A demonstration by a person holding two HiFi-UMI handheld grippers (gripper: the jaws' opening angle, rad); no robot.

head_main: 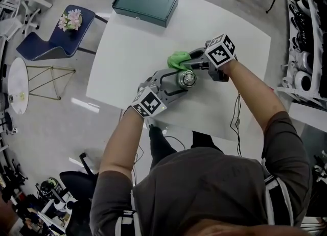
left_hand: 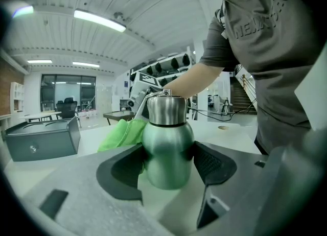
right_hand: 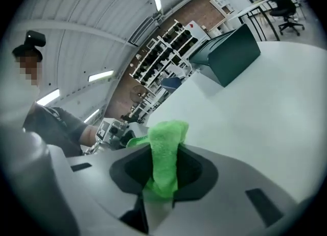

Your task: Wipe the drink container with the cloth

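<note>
Steel drink container [left_hand: 167, 143] is clamped steady by the left claw [left_hand: 167, 164]. Green cloth [right_hand: 165, 143] is pinched in the right claw [right_hand: 162, 172] for wiping.

White table [head_main: 133, 46] on glossy pale floor [head_main: 56, 127]. Dark green box [head_main: 145, 3] at its far edge. Blue chair [head_main: 48, 41] and round side table [head_main: 17, 84] left, shelves [head_main: 306, 41] right. Ribbed ceiling [left_hand: 158, 0], strip lights [left_hand: 99, 20] on.
</note>
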